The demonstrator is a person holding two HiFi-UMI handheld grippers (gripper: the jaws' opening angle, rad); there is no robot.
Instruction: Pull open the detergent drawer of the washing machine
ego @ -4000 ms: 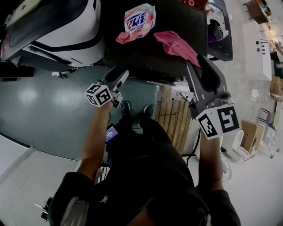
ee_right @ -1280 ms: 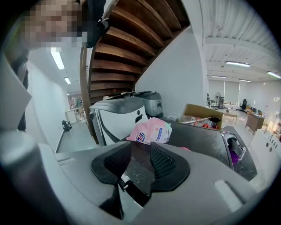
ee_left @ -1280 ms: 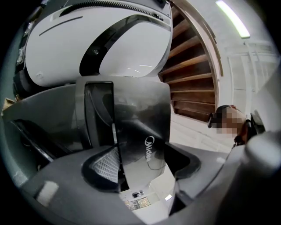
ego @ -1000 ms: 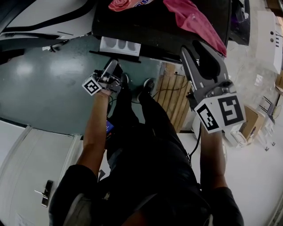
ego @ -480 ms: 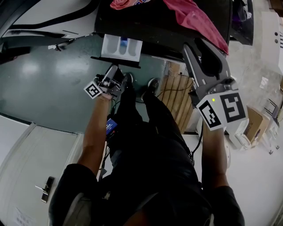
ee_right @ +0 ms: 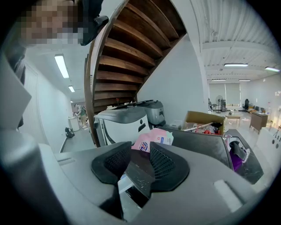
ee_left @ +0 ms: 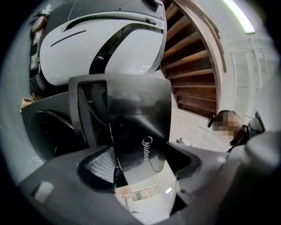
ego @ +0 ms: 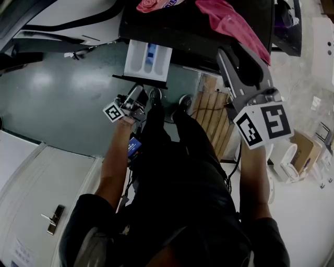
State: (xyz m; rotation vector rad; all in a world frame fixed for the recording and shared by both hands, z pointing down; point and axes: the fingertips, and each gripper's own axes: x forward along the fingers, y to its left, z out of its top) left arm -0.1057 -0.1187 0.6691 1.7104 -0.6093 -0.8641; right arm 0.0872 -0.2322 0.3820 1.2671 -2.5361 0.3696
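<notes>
The white detergent drawer [ego: 147, 57] stands pulled out of the dark washing machine [ego: 198, 32], its compartments showing from above. Its dark front panel [ee_left: 136, 118], printed with a logo, sits between the jaws of my left gripper [ego: 136, 93] [ee_left: 142, 162]. Those jaws are opening, and a narrow gap shows between the ribbed left pad [ee_left: 102, 165] and the panel. The right pad is hidden behind the panel. My right gripper [ego: 228, 52] [ee_right: 141, 151] hovers over the machine's top at the right. It is slightly open and holds nothing.
On the machine's top lie a pink cloth [ego: 229, 23] and a pink detergent pouch [ego: 156, 4] [ee_right: 153, 139]. A white appliance [ee_left: 101, 48] [ee_right: 120, 125] stands to the left. A wooden pallet [ego: 211, 122] lies by the person's feet, and wooden stairs rise overhead.
The drawer has slid further out of the machine, with the left gripper drawing back toward the person along with it. The right gripper has stayed in place.
</notes>
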